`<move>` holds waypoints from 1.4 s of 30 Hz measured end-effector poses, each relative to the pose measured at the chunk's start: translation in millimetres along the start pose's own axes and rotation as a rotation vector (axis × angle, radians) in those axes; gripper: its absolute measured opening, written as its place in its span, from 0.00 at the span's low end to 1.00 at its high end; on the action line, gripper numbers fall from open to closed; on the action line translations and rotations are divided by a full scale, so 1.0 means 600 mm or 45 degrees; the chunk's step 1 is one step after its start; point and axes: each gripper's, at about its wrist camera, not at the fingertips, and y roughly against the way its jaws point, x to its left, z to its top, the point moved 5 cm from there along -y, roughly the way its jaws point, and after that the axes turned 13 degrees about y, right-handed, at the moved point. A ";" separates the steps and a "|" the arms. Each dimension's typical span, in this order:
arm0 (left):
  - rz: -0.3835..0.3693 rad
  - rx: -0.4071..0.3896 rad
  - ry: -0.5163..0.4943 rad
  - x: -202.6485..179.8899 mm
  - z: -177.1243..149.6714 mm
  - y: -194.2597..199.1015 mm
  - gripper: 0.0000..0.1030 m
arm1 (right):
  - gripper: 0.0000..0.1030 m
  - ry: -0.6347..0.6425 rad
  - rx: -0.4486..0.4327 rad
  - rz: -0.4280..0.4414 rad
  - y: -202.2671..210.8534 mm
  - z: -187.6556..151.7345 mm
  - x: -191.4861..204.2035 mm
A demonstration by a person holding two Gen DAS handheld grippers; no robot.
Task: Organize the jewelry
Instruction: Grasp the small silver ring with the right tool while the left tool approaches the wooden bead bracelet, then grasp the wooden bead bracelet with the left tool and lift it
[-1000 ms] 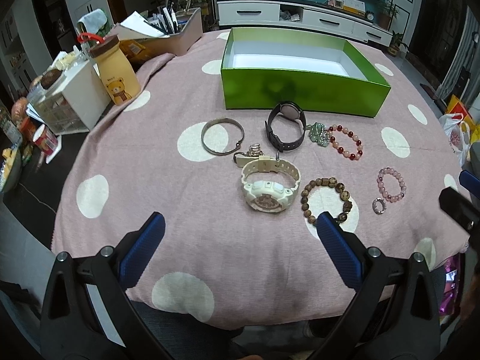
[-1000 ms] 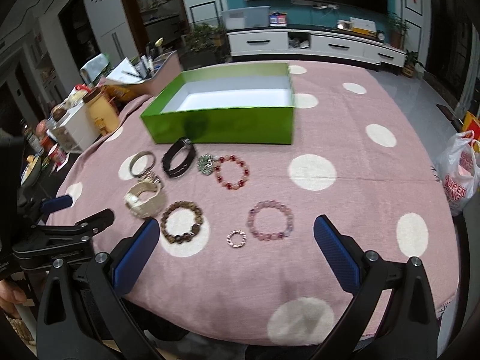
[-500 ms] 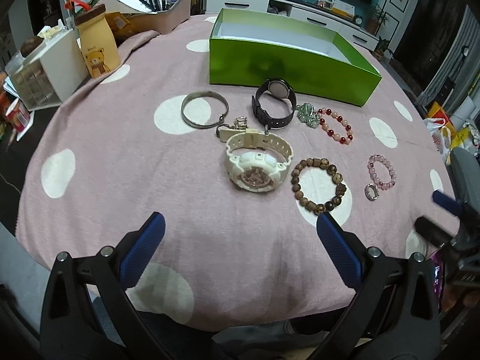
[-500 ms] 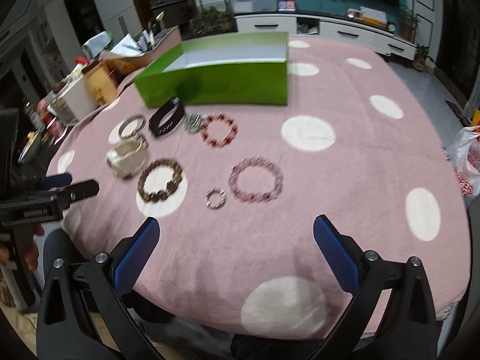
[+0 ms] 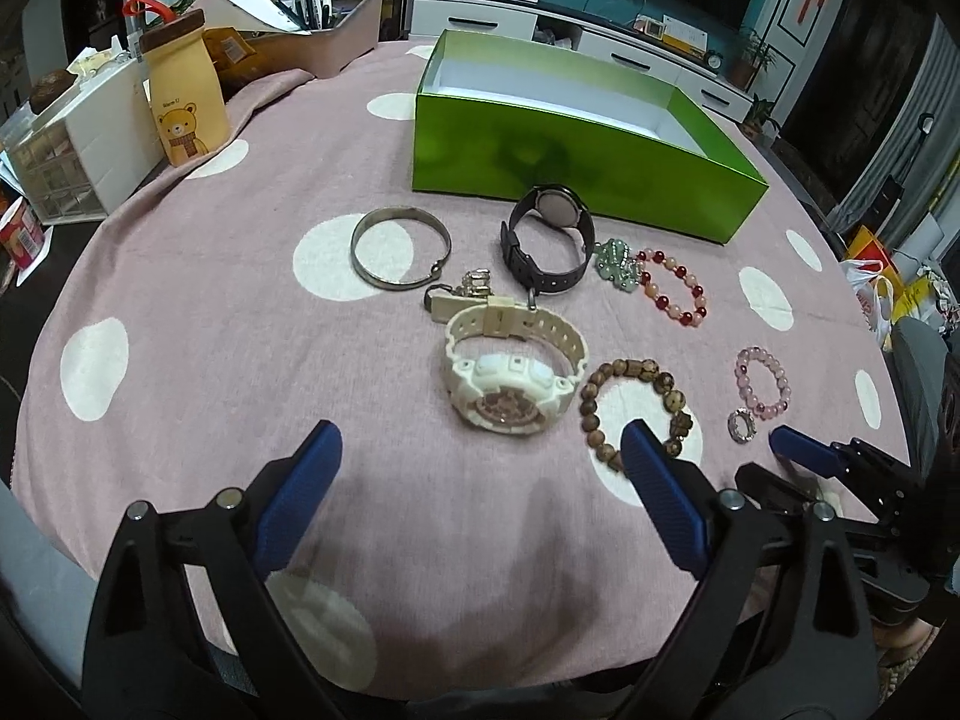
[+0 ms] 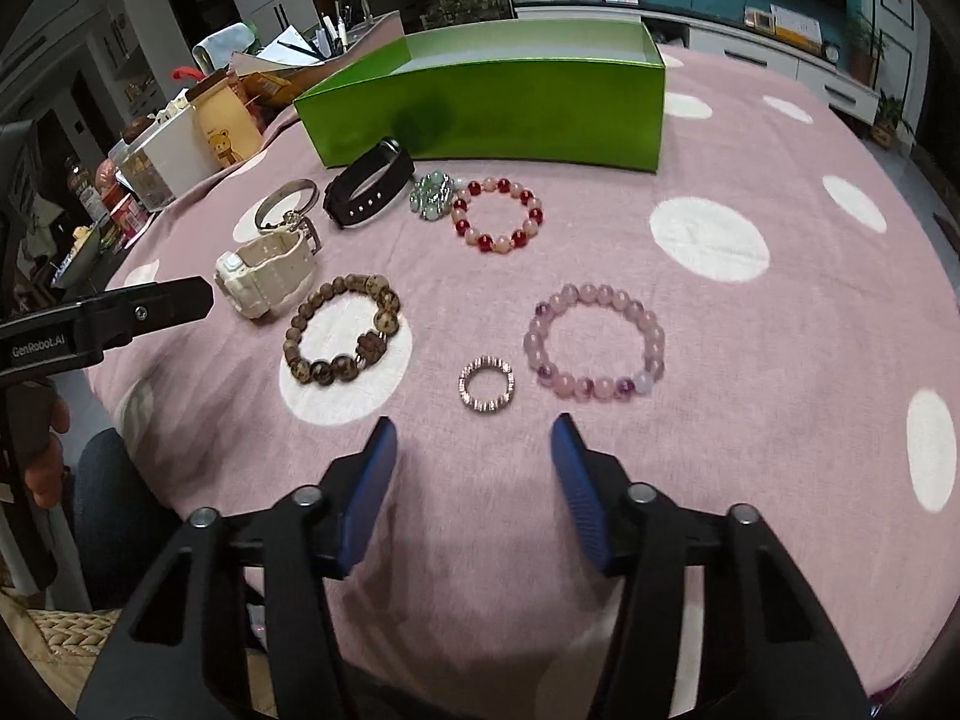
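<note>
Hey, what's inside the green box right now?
The green box shows only a bare white floor and inner walls where visible; no jewelry appears inside. Its near wall hides the front strip of the floor in both views.

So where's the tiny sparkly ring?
The small sparkly silver ring lies on the pink tablecloth just ahead of the right gripper, between the brown wooden bead bracelet and pale pink bead bracelet.

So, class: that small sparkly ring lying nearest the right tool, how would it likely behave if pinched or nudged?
The small ring looks rigid, so it should probably keep its shape when pinched. It lies flat on the tablecloth, so getting under it may be awkward. Being tiny and probably light, it could slide or flip if nudged by the open right tool.
</note>
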 end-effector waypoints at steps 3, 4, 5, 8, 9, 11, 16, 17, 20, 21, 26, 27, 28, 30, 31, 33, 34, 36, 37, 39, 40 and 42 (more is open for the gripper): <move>0.000 -0.016 -0.015 0.001 0.005 0.001 0.91 | 0.43 0.050 -0.012 -0.043 -0.010 0.010 0.003; -0.001 -0.022 -0.025 0.000 0.007 0.002 0.90 | 0.41 0.072 -0.017 -0.058 -0.014 0.014 0.004; -0.004 -0.030 -0.041 -0.003 0.009 0.003 0.87 | 0.39 0.093 -0.021 -0.078 -0.018 0.018 0.006; -0.011 -0.045 -0.104 -0.015 0.013 0.005 0.82 | 0.21 0.149 -0.027 -0.132 -0.025 0.025 0.007; -0.012 -0.048 -0.126 -0.020 0.014 0.005 0.80 | 0.20 0.148 -0.031 -0.126 -0.026 0.026 0.006; -0.036 -0.051 -0.186 -0.036 0.013 0.009 0.75 | 0.20 0.145 -0.040 -0.118 -0.026 0.027 0.003; -0.161 -0.020 -0.354 -0.090 -0.006 0.020 0.71 | 0.20 0.085 -0.047 -0.050 -0.018 0.023 -0.011; -0.185 -0.012 -0.401 -0.104 -0.013 0.021 0.70 | 0.20 0.069 -0.051 -0.040 -0.014 0.021 -0.014; -0.215 0.030 -0.506 -0.132 -0.035 0.009 0.64 | 0.20 0.014 -0.080 -0.010 0.004 0.017 -0.028; -0.220 0.049 -0.528 -0.138 -0.042 0.004 0.61 | 0.20 -0.004 -0.097 0.000 0.013 0.016 -0.033; -0.222 0.136 -0.628 -0.164 -0.066 -0.031 0.47 | 0.20 -0.049 -0.157 0.019 0.040 0.018 -0.045; -0.216 0.140 -0.637 -0.167 -0.069 -0.036 0.44 | 0.20 -0.053 -0.165 0.020 0.044 0.017 -0.046; -0.209 0.152 -0.651 -0.172 -0.071 -0.044 0.42 | 0.20 -0.060 -0.172 0.025 0.047 0.016 -0.046; -0.199 0.162 -0.668 -0.175 -0.073 -0.054 0.37 | 0.20 -0.070 -0.181 0.028 0.050 0.015 -0.048; -0.190 0.169 -0.680 -0.177 -0.074 -0.060 0.36 | 0.20 -0.076 -0.185 0.027 0.051 0.015 -0.050; -0.164 0.180 -0.685 -0.176 -0.078 -0.070 0.36 | 0.20 -0.094 -0.196 0.027 0.054 0.016 -0.053; -0.161 0.179 -0.685 -0.176 -0.078 -0.075 0.36 | 0.20 -0.100 -0.201 0.026 0.056 0.016 -0.054; -0.162 0.171 -0.692 -0.178 -0.080 -0.076 0.35 | 0.20 -0.108 -0.217 0.021 0.061 0.017 -0.056; -0.162 0.167 -0.695 -0.179 -0.080 -0.077 0.35 | 0.20 -0.113 -0.223 0.018 0.063 0.017 -0.058; -0.166 0.162 -0.688 -0.177 -0.078 -0.079 0.31 | 0.20 -0.120 -0.234 0.014 0.067 0.019 -0.060; -0.167 0.158 -0.677 -0.177 -0.076 -0.081 0.28 | 0.20 -0.124 -0.241 0.012 0.069 0.019 -0.061; -0.169 0.159 -0.645 -0.176 -0.070 -0.083 0.10 | 0.20 -0.134 -0.255 0.010 0.074 0.018 -0.063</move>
